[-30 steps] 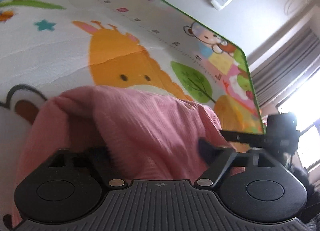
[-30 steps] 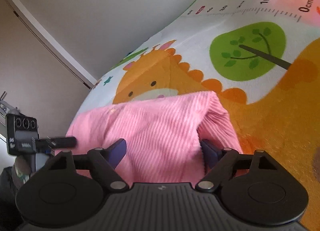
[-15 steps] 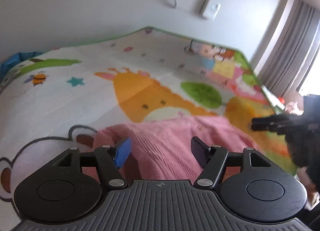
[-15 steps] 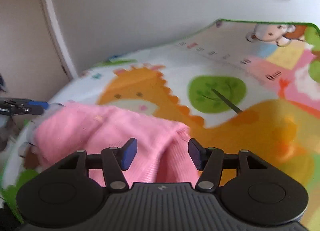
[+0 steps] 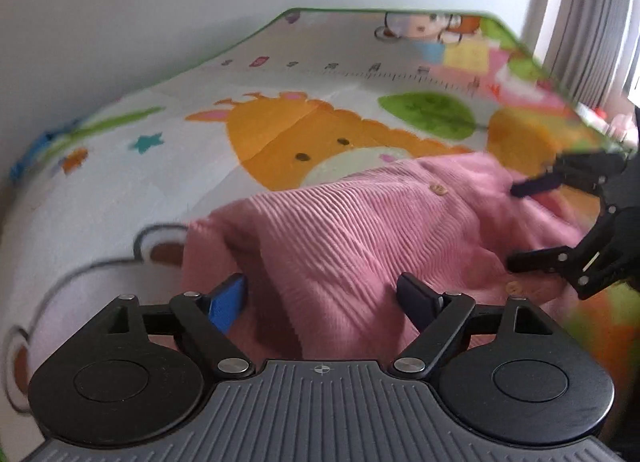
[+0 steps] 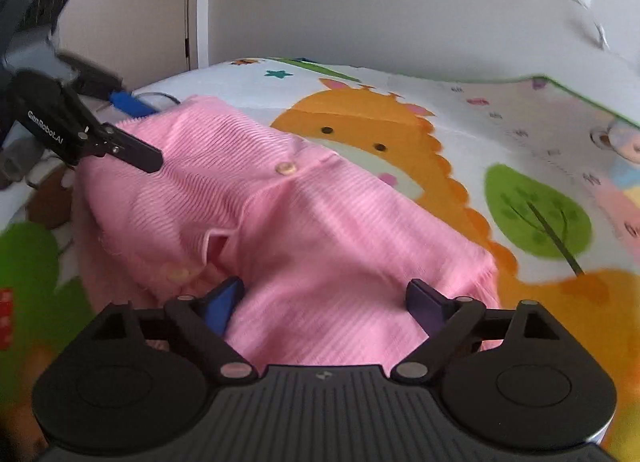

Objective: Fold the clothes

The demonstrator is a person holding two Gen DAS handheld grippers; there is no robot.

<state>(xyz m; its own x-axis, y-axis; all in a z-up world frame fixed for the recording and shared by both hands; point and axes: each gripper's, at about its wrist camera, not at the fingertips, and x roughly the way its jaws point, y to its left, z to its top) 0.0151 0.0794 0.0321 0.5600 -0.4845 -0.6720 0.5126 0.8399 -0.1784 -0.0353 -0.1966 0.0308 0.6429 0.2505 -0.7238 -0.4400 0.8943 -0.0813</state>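
Both grippers were seen with their jaws spread apart and nothing clamped between them. Between the fingers of the left gripper (image 5: 322, 298) lay the near left part of a pink ribbed garment (image 5: 360, 230), which was spread in a loose heap on a cartoon-printed play mat (image 5: 120, 166). The right gripper (image 6: 326, 300) was held over the near right part of the same garment (image 6: 304, 230), its fingers on either side of the cloth. In the left wrist view the right gripper (image 5: 532, 222) was visible at the far right edge of the cloth. Small round buttons (image 6: 285, 168) were seen on the fabric. An orange cartoon animal (image 6: 360, 130) was printed on the mat just beyond the garment, and a pale wall (image 6: 360, 2) rose behind.
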